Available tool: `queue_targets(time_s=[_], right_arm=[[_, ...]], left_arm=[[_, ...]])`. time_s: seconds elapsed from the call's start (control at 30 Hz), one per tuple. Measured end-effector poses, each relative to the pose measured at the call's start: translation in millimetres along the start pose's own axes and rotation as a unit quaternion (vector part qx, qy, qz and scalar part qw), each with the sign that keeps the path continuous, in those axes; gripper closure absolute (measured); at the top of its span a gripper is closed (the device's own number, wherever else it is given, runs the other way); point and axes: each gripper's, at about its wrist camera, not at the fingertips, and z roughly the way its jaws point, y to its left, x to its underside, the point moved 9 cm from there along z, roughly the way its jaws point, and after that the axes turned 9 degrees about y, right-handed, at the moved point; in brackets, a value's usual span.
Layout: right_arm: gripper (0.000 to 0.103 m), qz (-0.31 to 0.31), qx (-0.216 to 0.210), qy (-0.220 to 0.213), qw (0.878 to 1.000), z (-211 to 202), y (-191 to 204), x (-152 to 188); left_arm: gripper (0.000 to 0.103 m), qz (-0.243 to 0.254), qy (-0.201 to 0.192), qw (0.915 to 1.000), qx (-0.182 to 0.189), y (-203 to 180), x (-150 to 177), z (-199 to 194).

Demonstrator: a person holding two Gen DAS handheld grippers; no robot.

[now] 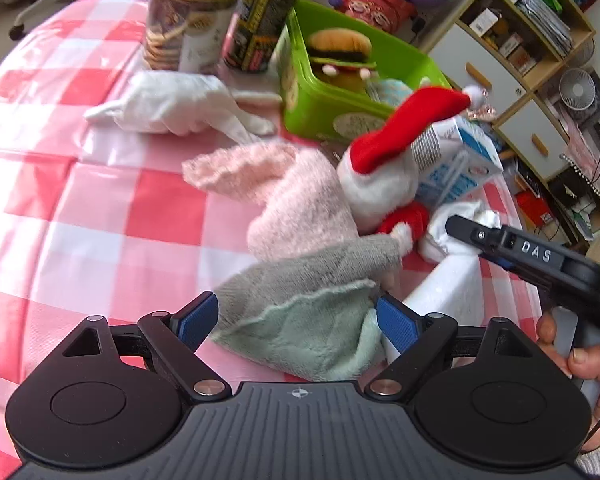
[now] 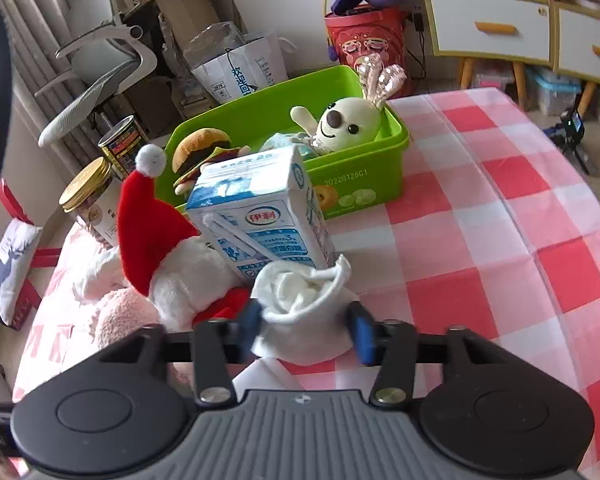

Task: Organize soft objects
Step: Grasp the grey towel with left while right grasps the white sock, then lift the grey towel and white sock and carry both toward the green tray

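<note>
My left gripper (image 1: 296, 322) is open, its blue pads either side of a mint green cloth (image 1: 312, 336) that lies under a grey sock (image 1: 324, 268). Beyond lie a pink fluffy sock (image 1: 296, 204), a Santa plush (image 1: 380, 168) and a white glove (image 1: 172, 104). My right gripper (image 2: 306, 328) has its pads against a rolled white sock (image 2: 300, 304) and looks shut on it; it also shows in the left wrist view (image 1: 456, 232). The green bin (image 2: 364, 184) holds a burger plush (image 2: 204, 152) and a bunny plush (image 2: 348, 124).
A blue and white milk carton (image 2: 260, 212) stands just beyond the white sock. A gold-lidded jar (image 1: 188, 16) and a black and yellow can (image 1: 264, 16) stand at the far side of the red checked tablecloth (image 1: 100, 208). Shelves and a chair stand beyond the table.
</note>
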Motion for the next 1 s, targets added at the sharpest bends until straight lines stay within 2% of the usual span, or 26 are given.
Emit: queue_targets(time_s=[0.07,0.33,0.43,0.63,0.8,0.9,1.0], right_arm=[[0.103,0.005,-0.007,-0.003,1.000,-2.0,-0.4,-1.6],[0.103,0.015,-0.026,-0.022,0.999,-23.3,-0.6,-6.7],[0.103,0.024,-0.037,-0.033,0.998,-34.0,-0.7,-8.9],[0.103,0.035,-0.046,-0.046,0.997,-52.4,-3.0,-11.1],[0.103,0.055,-0.045,-0.049,0.996,-66.8,-8.9,-6.8],[0.103,0.068,-0.048,-0.057,0.995,-78.5,-12.8,-4.1],[0.103,0.074,-0.048,-0.064,0.994,-88.2,-14.4,-1.4]], left_arm=[[0.019,0.004,0.001,1.0000,-0.007,-2.1,-0.2,4.8],[0.019,0.023,-0.009,0.9993,-0.028,-10.4,-2.4,15.6],[0.023,0.029,-0.015,0.9989,-0.034,-12.8,-2.3,19.6],[0.040,0.054,-0.013,0.9976,-0.041,-20.8,3.4,25.5],[0.073,0.053,-0.012,0.9983,-0.022,-23.2,5.3,22.5],[0.083,0.050,-0.014,0.9986,-0.005,-26.3,6.4,13.2],[0.084,0.052,-0.028,0.9982,0.010,-32.2,7.0,-1.2]])
